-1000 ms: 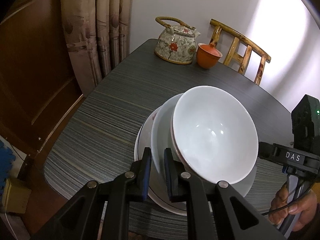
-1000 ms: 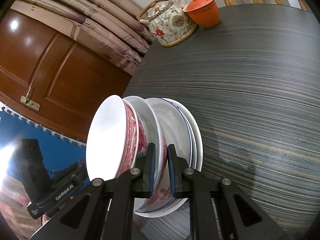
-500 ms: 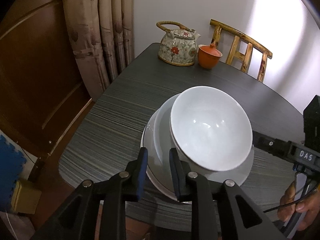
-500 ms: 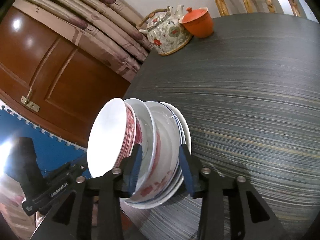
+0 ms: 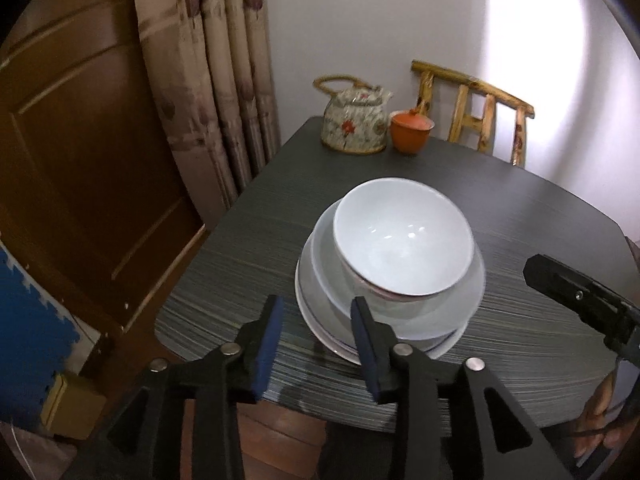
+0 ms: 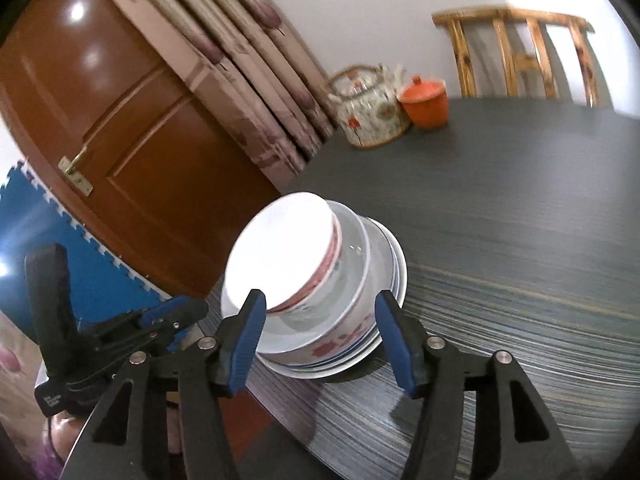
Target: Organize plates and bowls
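Pulled back and up from the stack of plates and bowls [image 5: 390, 264] since a second ago, when each pair of jaws pinched a rim on either side. Now clear of the crockery: left gripper [image 5: 318, 336] with jaws opening, blue pads spread and nothing pressed between them, only the near edge of the bottom plate showing behind the gap. Right gripper [image 6: 320, 334] likewise, jaws opening and standing wide, the stack seen through the gap but touched by neither pad. Stack now resting flat on the dark striped bench [image 5: 540, 240], near its front-left corner as seen from the left wrist view: white bowl [image 5: 402, 236] on top with a red pattern on its outside, a second, wider bowl under it, then plates with blue and red trim at the bottom. No longer tilted as it was in the earlier right wrist view; upright on the bench. Floral teapot [image 5: 354, 124] and orange lidded cup [image 5: 412, 130] just beside each other at the far edge, well apart from the stack. Wooden chair [image 5: 476, 118] behind the bench, curtain [image 5: 224, 80] and brown door [image 5: 80, 168] to the left. Fingers of a person's hand [image 5: 596, 428] visible at the lower right of the left wrist view, under the right gripper's handle.
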Available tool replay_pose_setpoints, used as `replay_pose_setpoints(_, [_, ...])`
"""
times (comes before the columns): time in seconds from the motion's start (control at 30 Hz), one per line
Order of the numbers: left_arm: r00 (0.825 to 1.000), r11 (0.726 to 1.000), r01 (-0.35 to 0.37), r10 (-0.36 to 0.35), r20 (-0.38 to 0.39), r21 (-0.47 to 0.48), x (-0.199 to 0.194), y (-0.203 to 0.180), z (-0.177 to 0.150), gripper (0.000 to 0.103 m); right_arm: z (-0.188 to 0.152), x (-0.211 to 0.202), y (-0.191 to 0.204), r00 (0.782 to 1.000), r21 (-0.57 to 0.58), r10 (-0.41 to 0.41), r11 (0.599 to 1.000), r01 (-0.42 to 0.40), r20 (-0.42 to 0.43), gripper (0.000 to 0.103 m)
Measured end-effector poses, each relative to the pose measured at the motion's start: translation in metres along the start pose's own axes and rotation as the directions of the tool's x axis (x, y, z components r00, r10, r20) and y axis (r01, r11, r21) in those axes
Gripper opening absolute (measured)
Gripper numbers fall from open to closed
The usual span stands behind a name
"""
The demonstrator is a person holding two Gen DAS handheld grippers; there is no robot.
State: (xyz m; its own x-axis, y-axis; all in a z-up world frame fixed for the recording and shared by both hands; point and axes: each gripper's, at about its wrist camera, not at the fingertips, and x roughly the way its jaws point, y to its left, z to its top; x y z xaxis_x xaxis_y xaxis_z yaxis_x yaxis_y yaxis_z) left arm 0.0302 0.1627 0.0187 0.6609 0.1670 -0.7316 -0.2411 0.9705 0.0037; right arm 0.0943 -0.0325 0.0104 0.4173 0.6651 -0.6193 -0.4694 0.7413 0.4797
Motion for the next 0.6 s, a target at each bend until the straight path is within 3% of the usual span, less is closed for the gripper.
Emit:
replay_pose_setpoints(0.1, [0.998, 0.999, -0.024, 0.022, 0.055, 0.035, -0.010, -0.007, -0.003, 0.044, -0.009, -0.017, 0.013, 0.996, -0.037, -0.027, 0.999, 0.031, 0.081, 0.062])
replay_pose_setpoints(0.27, [0.992, 0.998, -0.011, 0.003, 0.126, 0.064, -0.022, -0.017, -0.006, 0.044, -0.025, -0.042, 0.025, 0.971, -0.045, -0.097, 0.993, 0.109, 0.219, 0.086])
replay_pose_setpoints(0.6, [0.973, 0.995, 0.013, -0.036, 0.227, 0.100, -0.043, -0.027, -0.006, 0.044, -0.039, -0.067, 0.041, 0.922, -0.043, -0.195, 0.974, 0.222, 0.335, 0.096])
